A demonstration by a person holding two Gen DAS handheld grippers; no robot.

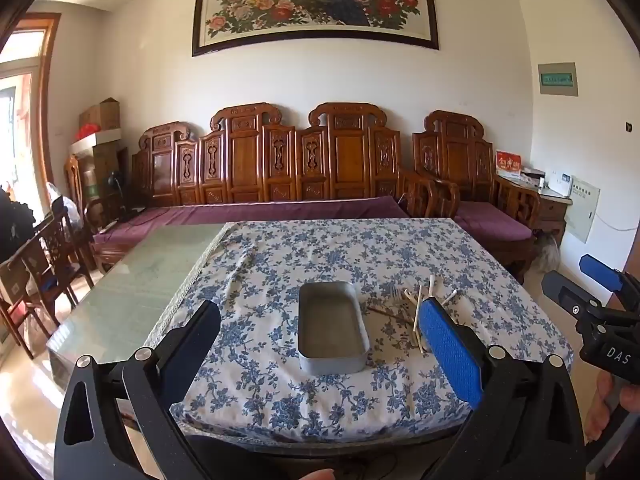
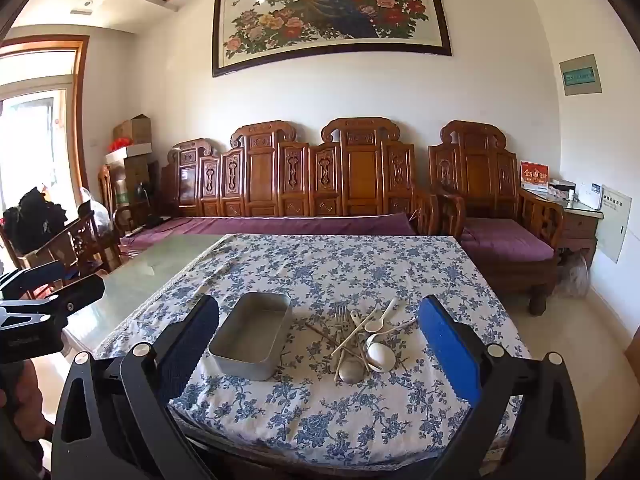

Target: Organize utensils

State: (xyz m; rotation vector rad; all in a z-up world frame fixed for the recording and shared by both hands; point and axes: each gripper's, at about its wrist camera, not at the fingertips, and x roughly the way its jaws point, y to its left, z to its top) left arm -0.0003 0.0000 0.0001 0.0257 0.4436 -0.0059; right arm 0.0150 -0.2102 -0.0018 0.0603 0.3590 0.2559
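Both sets of jaws stand spread as wide as they go and grip nothing: the left gripper (image 1: 320, 344) and the right gripper (image 2: 318, 342) hang above the near edge of the tabletop (image 2: 360, 420), tipped a little downward toward it, clear of everything on it. A blue-flowered cloth (image 2: 340, 264) covers most of that tabletop, with bare glass showing along its left side. On the cloth sits a grey metal tray (image 2: 252, 338), a shallow rectangle with nothing in it as far as either view shows. Just to its right, apart from its wall, lies the pile of utensils (image 2: 356, 340), crossed over one another: a metal fork (image 2: 341, 316) pointing away, a larger metal spoon (image 2: 352, 372) nearest the edge, a white spoon (image 2: 378, 352) bowl-up, a smaller pale spoon (image 2: 380, 320), and thin chopsticks slanting through the heap. Judging by the empty tray and the untouched tangle, sorting has not begun; every piece is still to be lifted and laid in.
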